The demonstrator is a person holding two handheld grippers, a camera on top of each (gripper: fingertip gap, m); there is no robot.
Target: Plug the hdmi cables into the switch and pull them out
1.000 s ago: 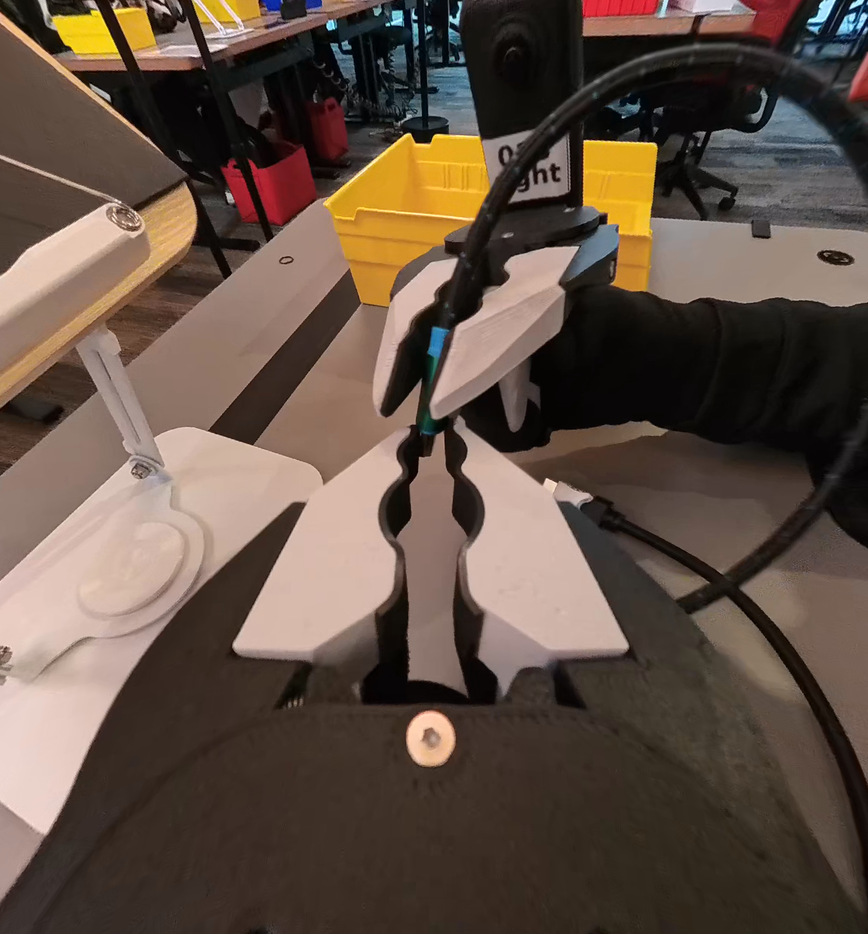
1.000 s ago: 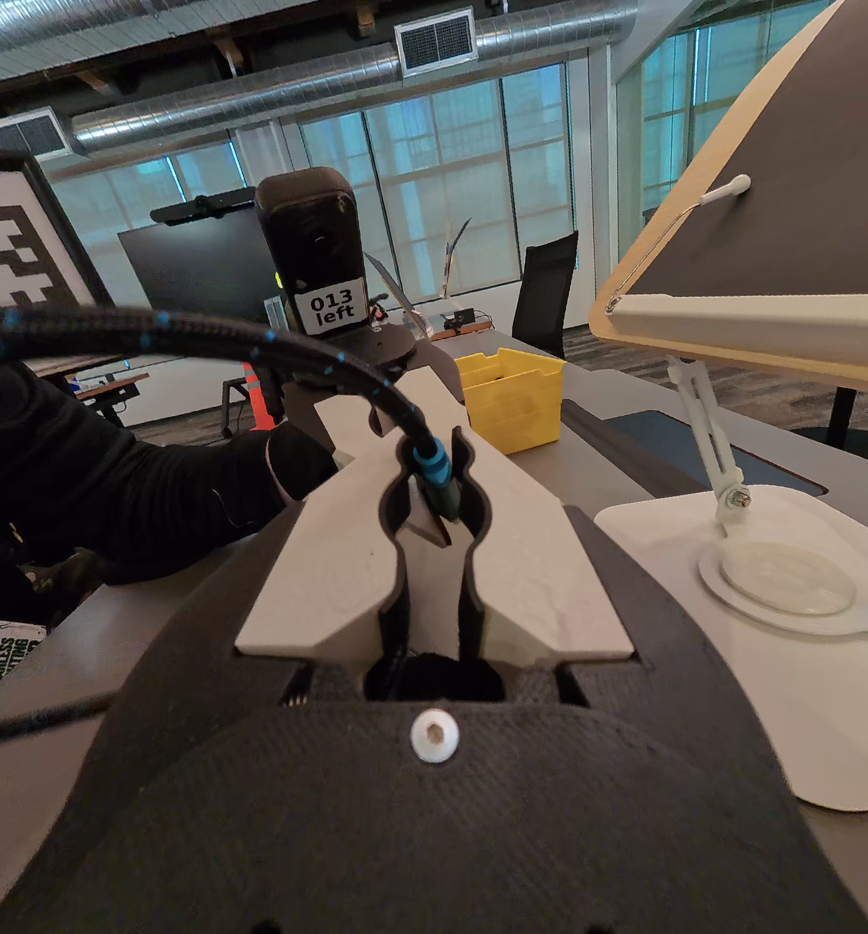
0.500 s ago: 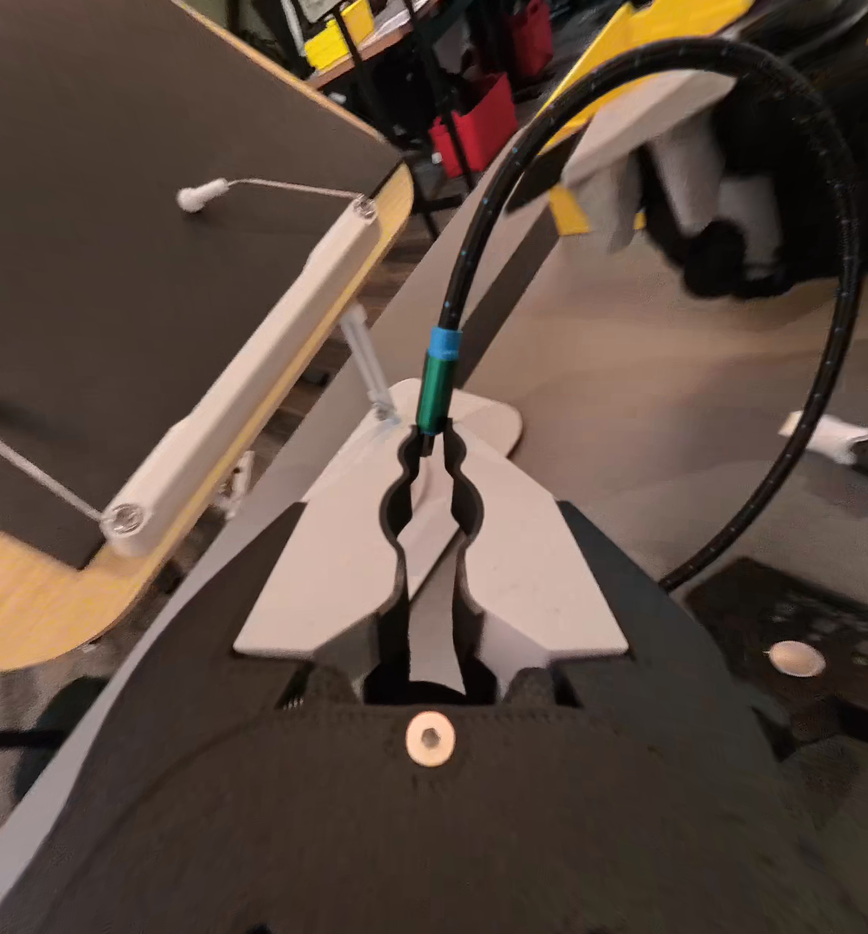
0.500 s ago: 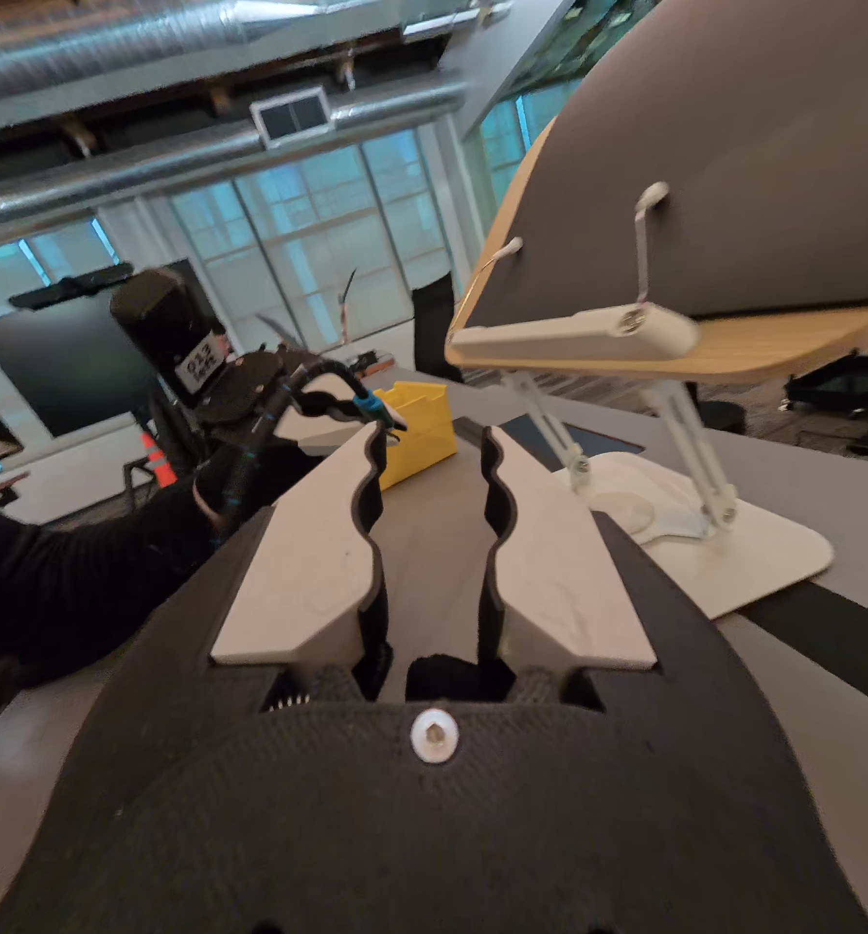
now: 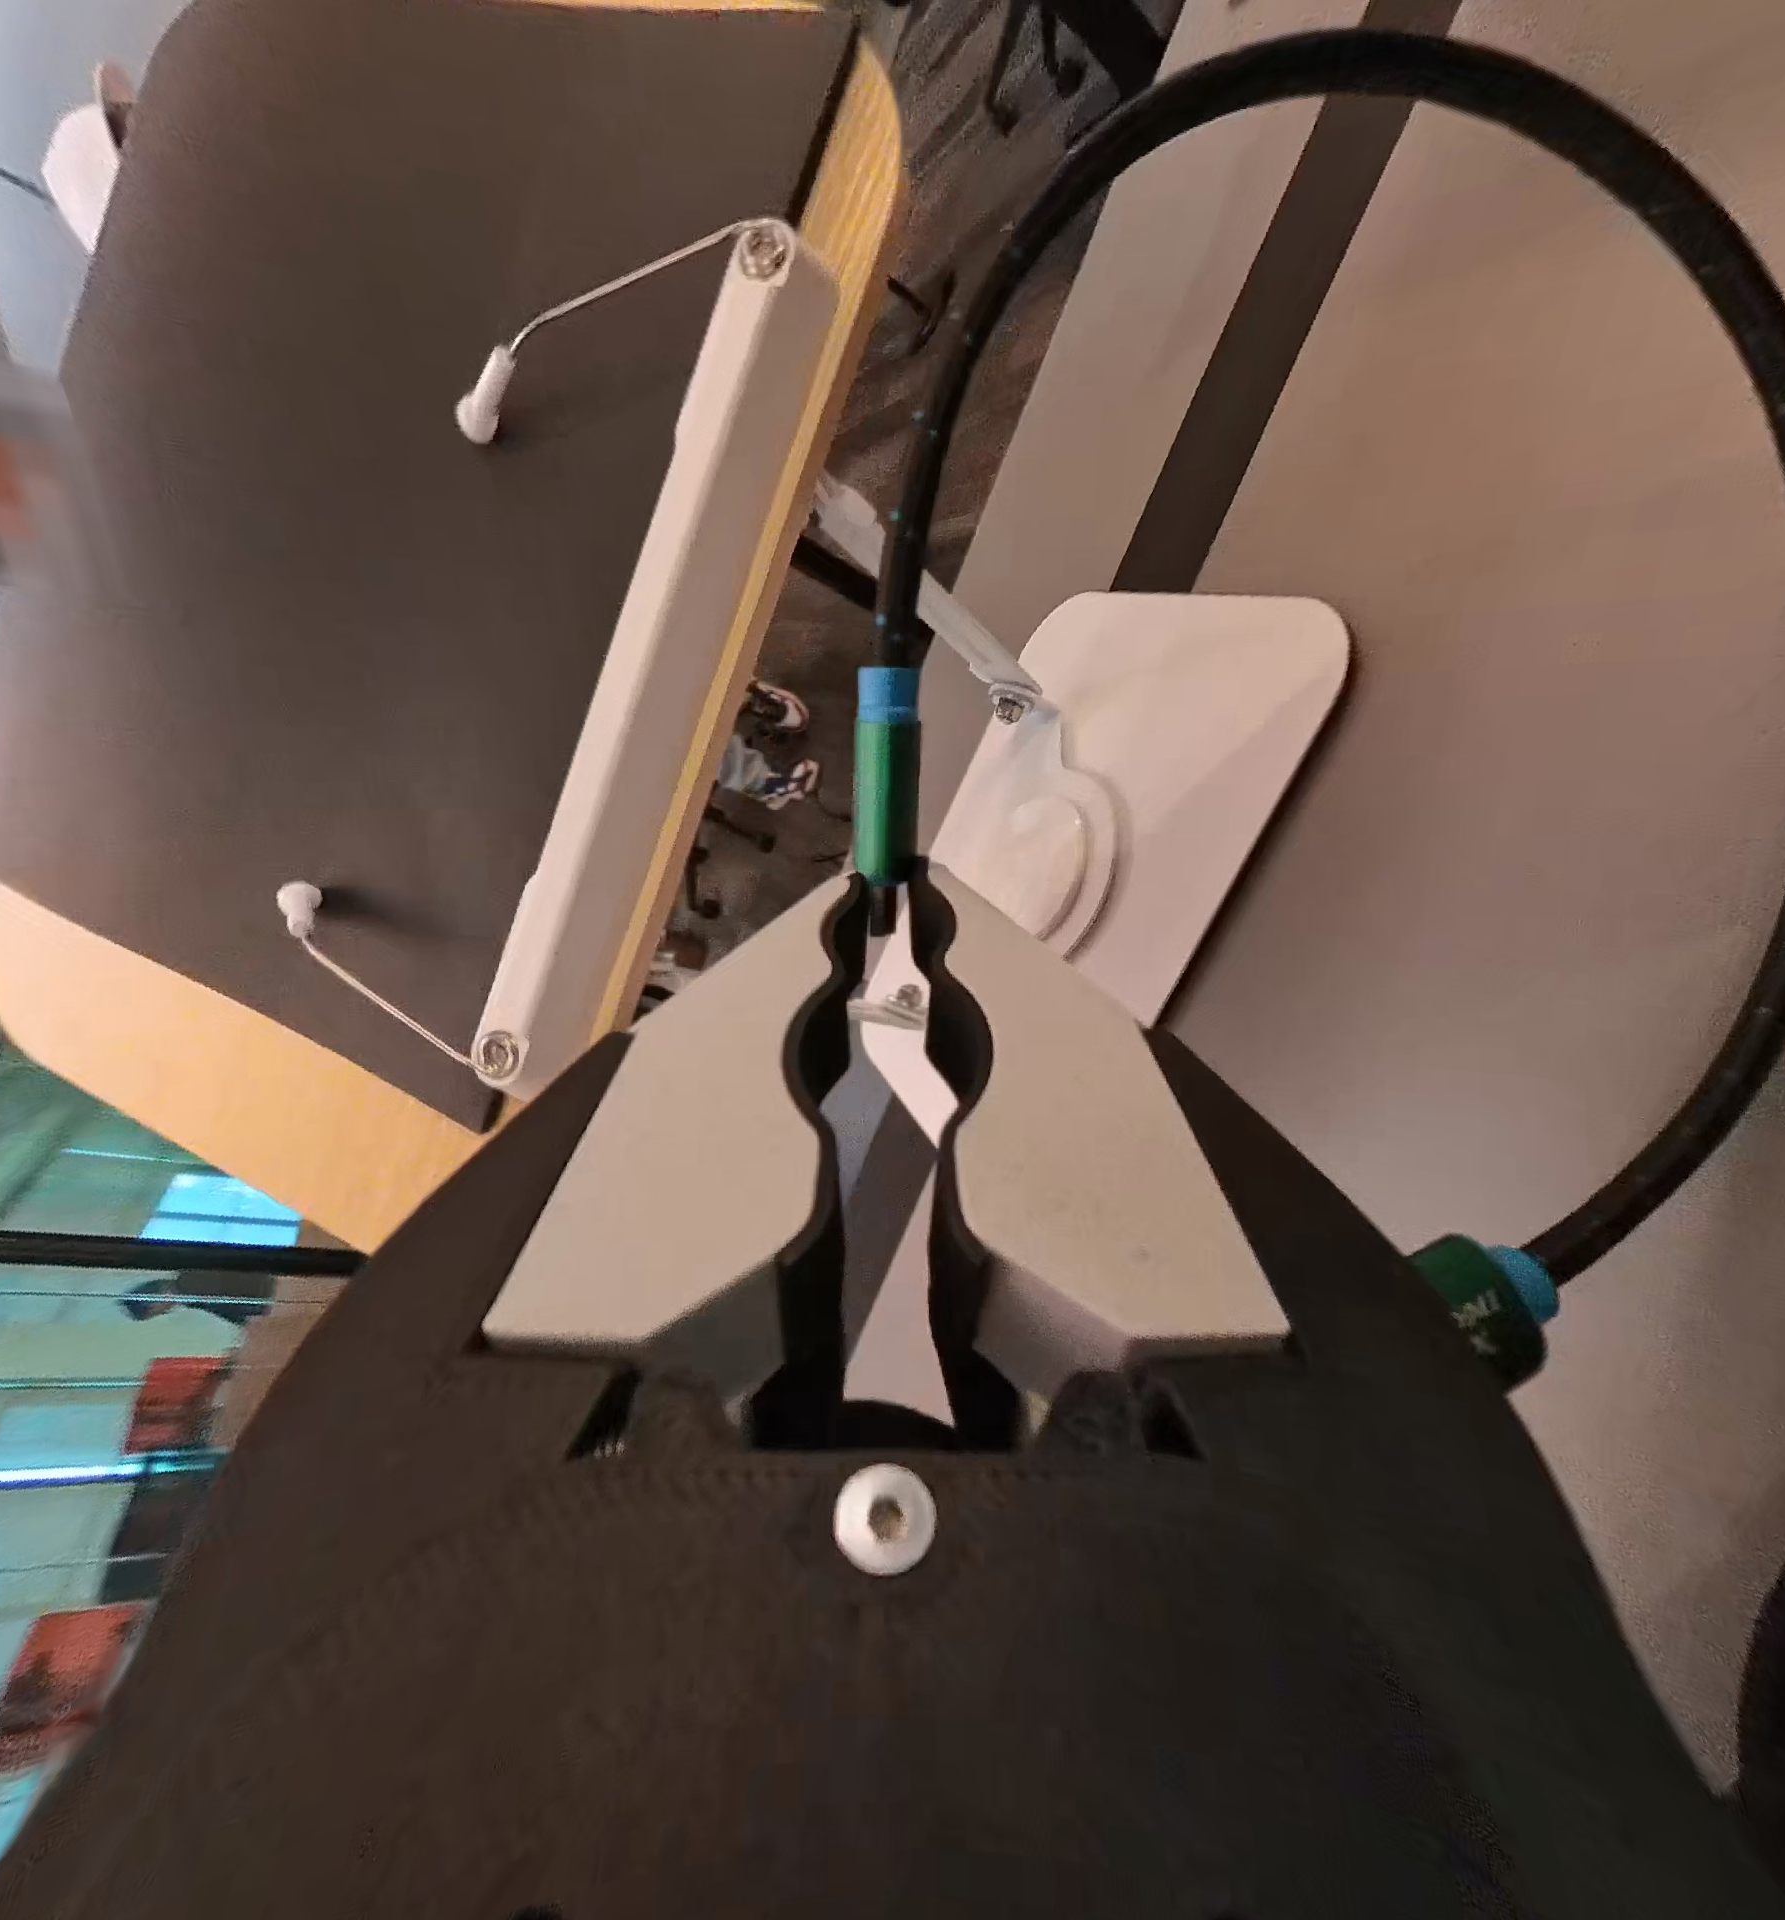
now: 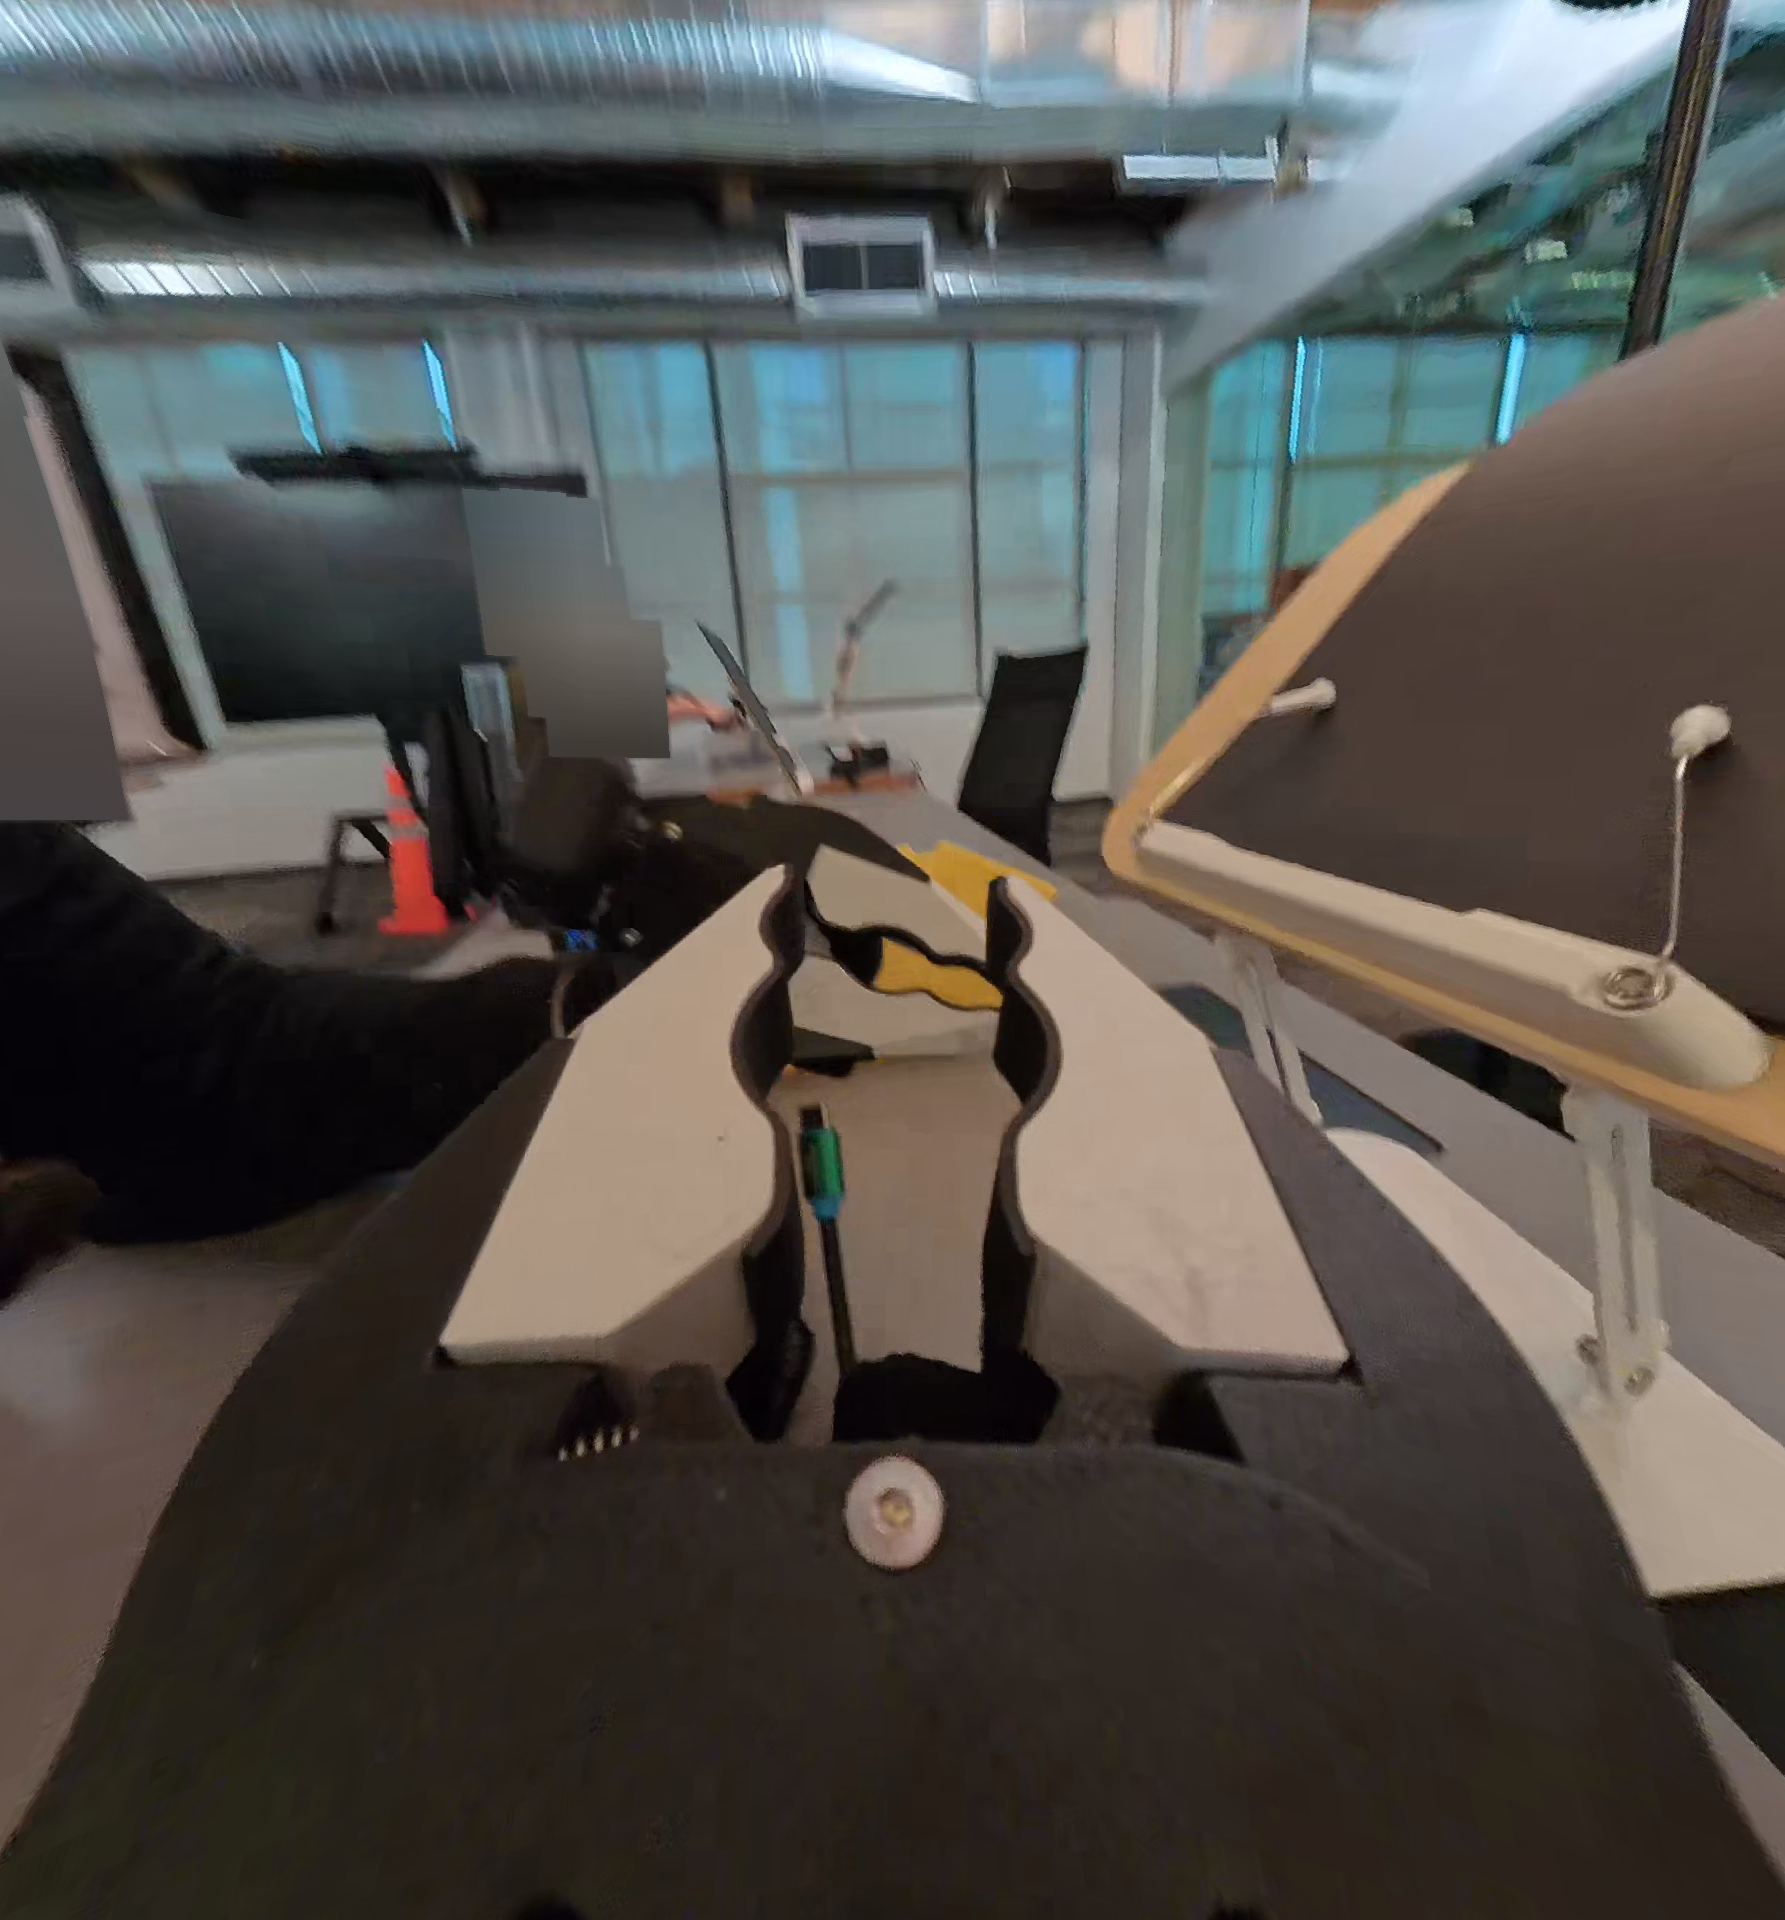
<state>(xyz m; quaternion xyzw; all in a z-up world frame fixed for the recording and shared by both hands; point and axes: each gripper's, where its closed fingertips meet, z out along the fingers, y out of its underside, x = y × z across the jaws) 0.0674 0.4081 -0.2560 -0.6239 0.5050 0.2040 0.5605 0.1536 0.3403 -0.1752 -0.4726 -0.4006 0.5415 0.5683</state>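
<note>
Pinching only the tip of the green-and-blue-collared plug (image 5: 886, 784) of the black braided HDMI cable (image 5: 1688, 665) at centre frame, our left gripper (image 5: 883, 904) risks letting it twist free, while our right gripper (image 6: 893, 914) gapes empty.

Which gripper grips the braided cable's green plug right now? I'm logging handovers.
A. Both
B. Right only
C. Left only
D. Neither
C. The left gripper is shut on the green plug at its fingertips, while the right gripper stands open, with another green-ended plug lying on the table between its fingers.
</note>
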